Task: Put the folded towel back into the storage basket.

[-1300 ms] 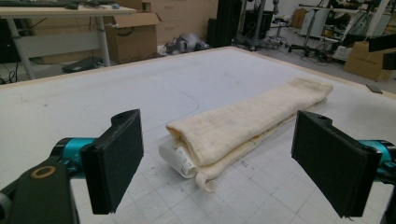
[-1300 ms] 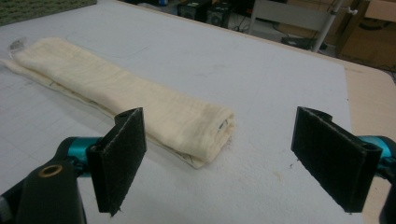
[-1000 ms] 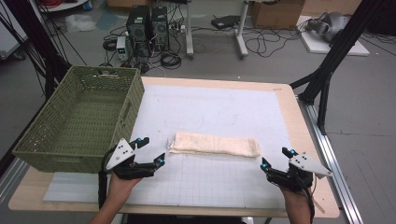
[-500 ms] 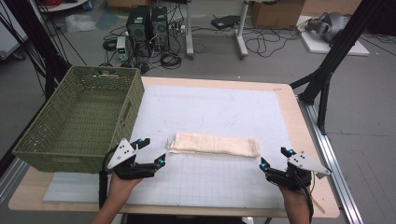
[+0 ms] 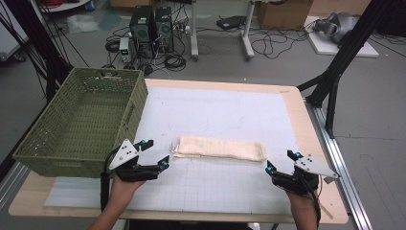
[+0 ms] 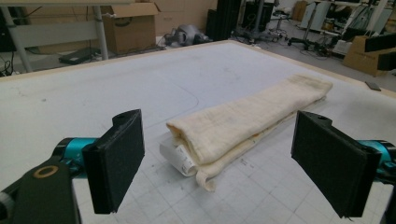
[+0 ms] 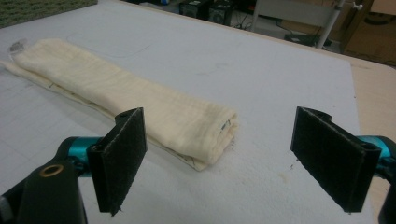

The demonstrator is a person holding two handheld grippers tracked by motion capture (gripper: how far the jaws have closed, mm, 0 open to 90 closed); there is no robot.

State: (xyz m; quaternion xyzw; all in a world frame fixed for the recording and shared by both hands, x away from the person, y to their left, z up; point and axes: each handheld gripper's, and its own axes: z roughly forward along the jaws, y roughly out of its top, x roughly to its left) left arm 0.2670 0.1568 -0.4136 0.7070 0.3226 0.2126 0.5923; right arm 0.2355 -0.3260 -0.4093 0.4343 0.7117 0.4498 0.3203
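High view: a green woven basket [image 5: 72,129] is sitting at the left of the frame with its inside bare, while a folded cream towel [image 5: 219,148] is lying at the centre on the tabletop [image 5: 230,110]. The left hand-held gripper [image 5: 154,153] and right hand-held gripper [image 5: 281,160] are hovering released just beside the towel's two ends, touching nothing.

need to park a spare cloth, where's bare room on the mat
The widest free patch is the white mat behind the folded towel, up to the far edge. The green basket takes the left side; the left gripper and right gripper crowd the towel's ends.
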